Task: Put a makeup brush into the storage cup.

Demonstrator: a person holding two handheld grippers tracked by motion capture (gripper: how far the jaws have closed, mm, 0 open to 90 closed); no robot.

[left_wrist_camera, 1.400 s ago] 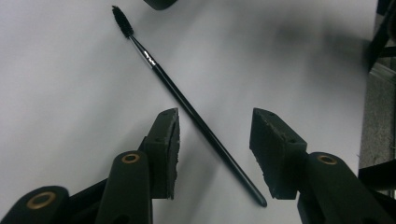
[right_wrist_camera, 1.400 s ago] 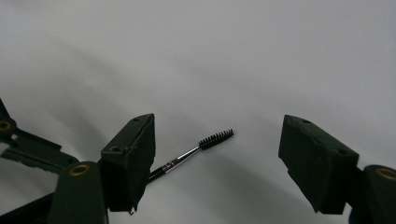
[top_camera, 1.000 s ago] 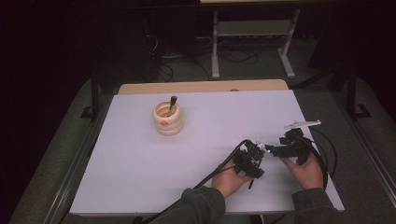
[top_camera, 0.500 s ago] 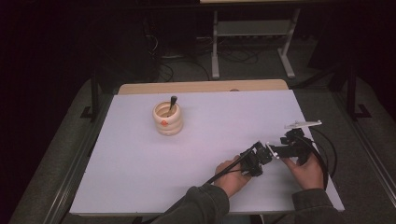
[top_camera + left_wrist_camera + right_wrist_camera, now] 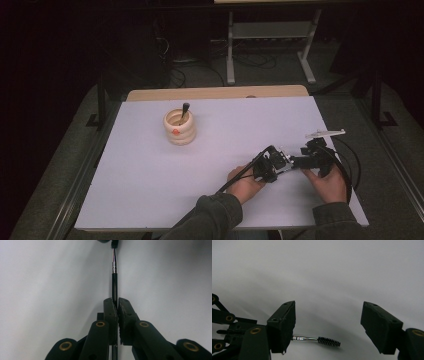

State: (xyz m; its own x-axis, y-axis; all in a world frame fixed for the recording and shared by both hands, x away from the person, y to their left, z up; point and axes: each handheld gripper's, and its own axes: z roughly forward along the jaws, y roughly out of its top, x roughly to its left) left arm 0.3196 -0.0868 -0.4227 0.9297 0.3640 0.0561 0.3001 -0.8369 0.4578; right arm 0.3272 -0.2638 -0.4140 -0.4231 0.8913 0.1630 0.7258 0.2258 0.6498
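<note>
The white desk [image 5: 150, 200] carries everything, with a ribbed cream holder [image 5: 180, 127] standing well apart from the hands, toward the far left, a dark-handled tool leaning inside it.

Near the desk's front right, the left tongs [image 5: 285, 161] and right tongs [image 5: 306, 161] sit close together, nose to nose. The left tongs [image 5: 117, 305] have just been closing and are now clamped on the thin black handle of a small spoolie brush [image 5: 114, 277], which lies low over the desk surface between the two grippers. The right tongs [image 5: 328, 322] stand wide apart, pressing on nothing, with the bristle end [image 5: 329, 341] lying in the gap between their jaws.

The brush looks very light and stiff along its shaft, but slim and smooth, so it could roll or swivel in a grip; I judge the black handle the right place to hold, not the metal neck or the soft bristles, which would bend.

From above the brush is too fine to make out. The left gripper view makes plain the pads pinching the handle and the silver ferrule beyond; the right gripper view gives the spiral bristles themselves.
</note>
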